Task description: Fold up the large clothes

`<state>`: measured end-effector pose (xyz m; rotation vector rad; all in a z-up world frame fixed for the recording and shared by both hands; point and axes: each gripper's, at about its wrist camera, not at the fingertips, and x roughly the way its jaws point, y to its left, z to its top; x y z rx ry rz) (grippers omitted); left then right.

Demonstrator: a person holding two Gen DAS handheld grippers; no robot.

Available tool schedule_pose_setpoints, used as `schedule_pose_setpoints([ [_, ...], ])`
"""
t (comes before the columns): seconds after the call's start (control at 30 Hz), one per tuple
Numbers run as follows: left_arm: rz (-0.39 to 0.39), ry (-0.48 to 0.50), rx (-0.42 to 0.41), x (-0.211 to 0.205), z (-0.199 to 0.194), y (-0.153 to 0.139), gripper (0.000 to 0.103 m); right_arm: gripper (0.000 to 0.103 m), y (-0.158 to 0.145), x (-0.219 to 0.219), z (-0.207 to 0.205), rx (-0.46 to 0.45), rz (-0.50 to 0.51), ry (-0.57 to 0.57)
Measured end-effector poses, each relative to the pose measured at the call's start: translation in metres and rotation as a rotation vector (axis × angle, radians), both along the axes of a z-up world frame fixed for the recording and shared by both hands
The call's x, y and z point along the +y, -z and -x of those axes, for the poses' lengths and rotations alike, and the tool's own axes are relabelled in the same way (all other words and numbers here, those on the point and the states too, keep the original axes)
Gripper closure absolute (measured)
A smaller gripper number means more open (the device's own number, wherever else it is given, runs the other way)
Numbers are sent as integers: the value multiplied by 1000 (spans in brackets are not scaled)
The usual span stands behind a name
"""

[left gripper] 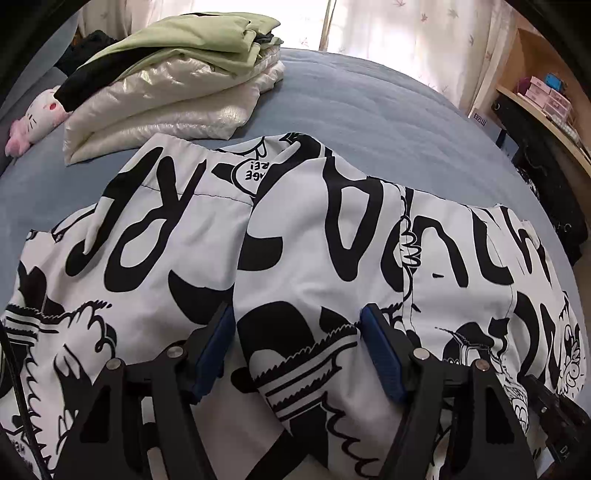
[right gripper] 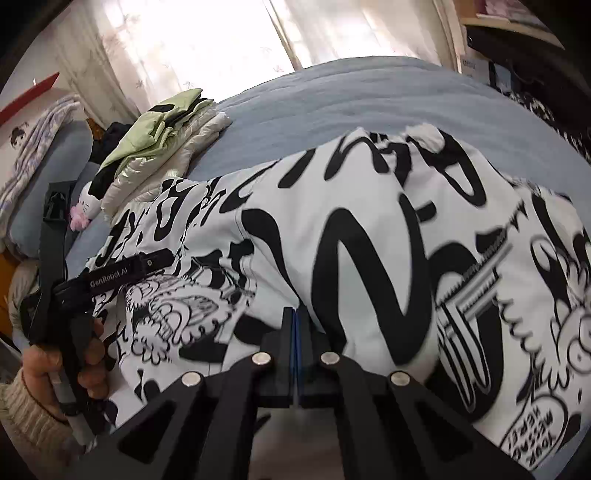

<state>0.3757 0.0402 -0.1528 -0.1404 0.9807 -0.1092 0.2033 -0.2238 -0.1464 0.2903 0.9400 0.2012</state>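
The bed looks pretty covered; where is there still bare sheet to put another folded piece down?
Bare blue sheet lies beyond the black-and-white garment, toward the curtains, right of the folded stack. It is crowded on the left, where a plush toy sits against the stack.

black angular gripper frames (right gripper: 295,321) with silver screws, blue ribbed finger pads (left gripper: 216,343), white "genrobot.ai" lettering; cream knitted sleeve (right gripper: 26,417).

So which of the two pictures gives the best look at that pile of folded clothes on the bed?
The left wrist view: the pile of folded clothes sits large and sharp, its green and white layers distinct. In the right wrist view the pile is smaller and off to the side.
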Motion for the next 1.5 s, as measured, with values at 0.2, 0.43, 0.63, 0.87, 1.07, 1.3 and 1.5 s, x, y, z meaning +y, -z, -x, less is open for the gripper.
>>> schedule_pose_setpoints([
  [0.2, 13, 13, -70, -5, 24, -34, 36, 100, -36, 1, 2, -44, -19, -10],
  [0.43, -7, 61, -56, -34, 41, -34, 36, 94, -41, 11, -36, -57, 28, 32],
  [0.63, -58, 77, 9, -35, 49, -2, 33, 88, -4, -3, -45, 24, 43, 89],
  [0.87, -20, 55, 36, -24, 51, 3, 32, 84, 1, -19, -27, 42, -34, 125],
  [1.07, -10, 33, 45, -18, 57, -1, 32, 81, 2, -19, -18, 65, -20, 133],
  [1.3, 8, -1, 72, -1, 77, -12, 32, 74, -1, 0, 0, 72, 74, 84],
  [1.5, 0, -8, 43, 7, 103, -35, 33, 73, -9, -1, 21, 104, -17, 121],
])
